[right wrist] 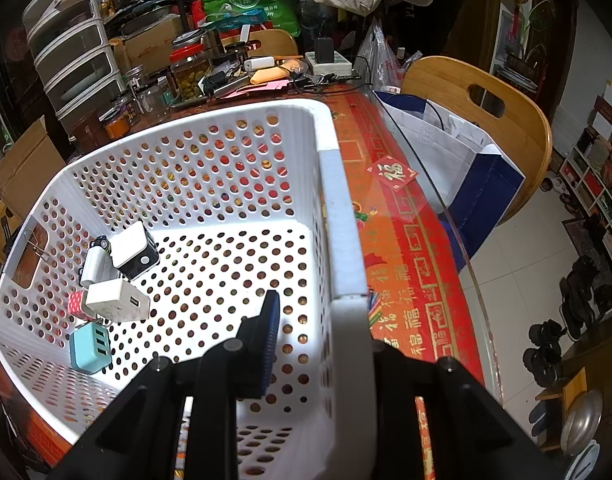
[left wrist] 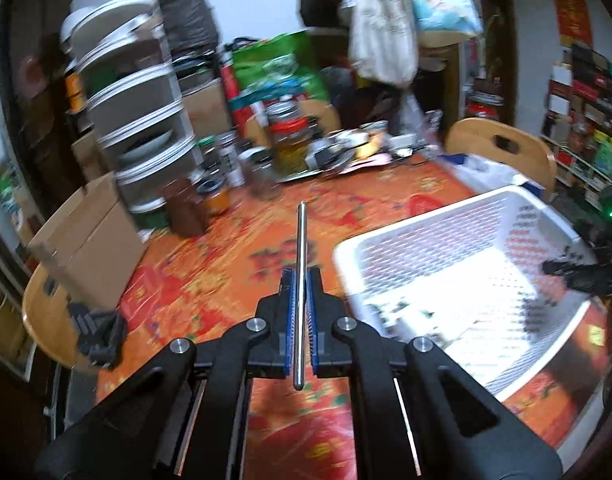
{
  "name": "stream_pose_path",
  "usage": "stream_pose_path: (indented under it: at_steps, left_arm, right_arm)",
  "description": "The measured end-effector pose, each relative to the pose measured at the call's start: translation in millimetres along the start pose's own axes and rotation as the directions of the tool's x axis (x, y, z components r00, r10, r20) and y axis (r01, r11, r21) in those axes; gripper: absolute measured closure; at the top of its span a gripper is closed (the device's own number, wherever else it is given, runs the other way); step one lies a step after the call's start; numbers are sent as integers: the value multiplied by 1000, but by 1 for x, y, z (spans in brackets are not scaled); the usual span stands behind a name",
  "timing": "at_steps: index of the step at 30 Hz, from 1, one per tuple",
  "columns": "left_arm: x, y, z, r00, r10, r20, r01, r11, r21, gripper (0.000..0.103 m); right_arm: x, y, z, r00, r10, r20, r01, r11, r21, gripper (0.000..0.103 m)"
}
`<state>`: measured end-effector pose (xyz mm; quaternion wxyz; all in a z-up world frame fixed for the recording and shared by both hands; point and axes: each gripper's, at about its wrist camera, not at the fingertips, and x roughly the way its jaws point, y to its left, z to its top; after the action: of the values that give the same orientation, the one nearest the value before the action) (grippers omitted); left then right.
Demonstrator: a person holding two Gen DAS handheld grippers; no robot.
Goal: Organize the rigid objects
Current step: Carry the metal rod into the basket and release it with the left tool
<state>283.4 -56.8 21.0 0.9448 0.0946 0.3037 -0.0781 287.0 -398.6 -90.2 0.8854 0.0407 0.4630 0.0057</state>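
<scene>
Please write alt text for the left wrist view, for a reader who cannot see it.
The left tool is shut on a thin metal rod above an orange patterned table. A white perforated basket stands to the right; jars and clutter are behind.

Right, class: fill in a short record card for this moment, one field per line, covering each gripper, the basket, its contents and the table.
left gripper: shut on a thin metal rod, held above the table
right gripper: shut on the white basket's rim, one finger inside, one outside
white basket: perforated plastic, standing on the table
basket contents: teal charger, white charger, black and white charger, bunched at one corner
table: red and orange patterned cover, jars and clutter at the far end
</scene>
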Motion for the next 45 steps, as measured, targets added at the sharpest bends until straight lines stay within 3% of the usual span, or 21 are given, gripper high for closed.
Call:
stream_pose_path:
  at_steps: [5, 8, 11, 15, 18, 25, 30, 31, 34, 40, 41, 43, 45]
  left_arm:
    - [13, -67, 11, 990, -124, -60, 129, 988, 81, 98]
    - [41, -100, 4, 967, -187, -173, 204, 975, 86, 98]
    - [69, -121, -4, 941, -205, -267, 235, 968, 84, 98]
    - [98, -123, -17, 922, -190, -337, 229, 970, 80, 98]
    - [104, -117, -19, 918, -180, -352, 220, 973, 77, 98]
    - [116, -118, -25, 883, -160, -441, 222, 970, 93, 98]
    - [122, -118, -27, 869, -151, -470, 217, 972, 89, 98]
    - [123, -118, -26, 871, -156, -466, 219, 972, 85, 94]
    - [115, -118, -23, 884, -177, -432, 236, 968, 86, 64]
    - [104, -126, -23, 901, -189, -390, 251, 961, 114, 44]
    - [101, -126, -23, 910, -175, -375, 236, 964, 123, 30]
    - [94, -122, -22, 935, -131, -329, 183, 974, 131, 10]
    - [85, -114, -19, 948, -141, -285, 180, 977, 117, 7]
  right_arm:
    - [1, 0, 0, 1000, 2, 2, -2, 1000, 4, 81]
    - [1, 0, 0, 1000, 2, 1, -2, 1000, 3, 81]
    - [1, 0, -1, 1000, 3, 0, -3, 1000, 2, 80]
    - [1, 0, -1, 1000, 8, 0, -8, 1000, -1, 79]
    - [1, 0, -1, 1000, 10, 0, -10, 1000, -2, 78]
    - [1, 0, -1, 1000, 10, -1, -10, 1000, -3, 78]
    - [1, 0, -2, 1000, 11, 0, -11, 1000, -2, 77]
    - [1, 0, -2, 1000, 11, 0, -11, 1000, -2, 77]
    - [2, 0, -1, 1000, 10, -3, -10, 1000, -2, 77]
    - [2, 2, -3, 1000, 11, -10, -11, 1000, -3, 77]
    - [2, 2, -3, 1000, 11, -11, -11, 1000, -3, 76]
    - [3, 2, -2, 1000, 11, -14, -11, 1000, -3, 66]
    - [3, 3, -1, 1000, 6, -30, -7, 1000, -12, 22]
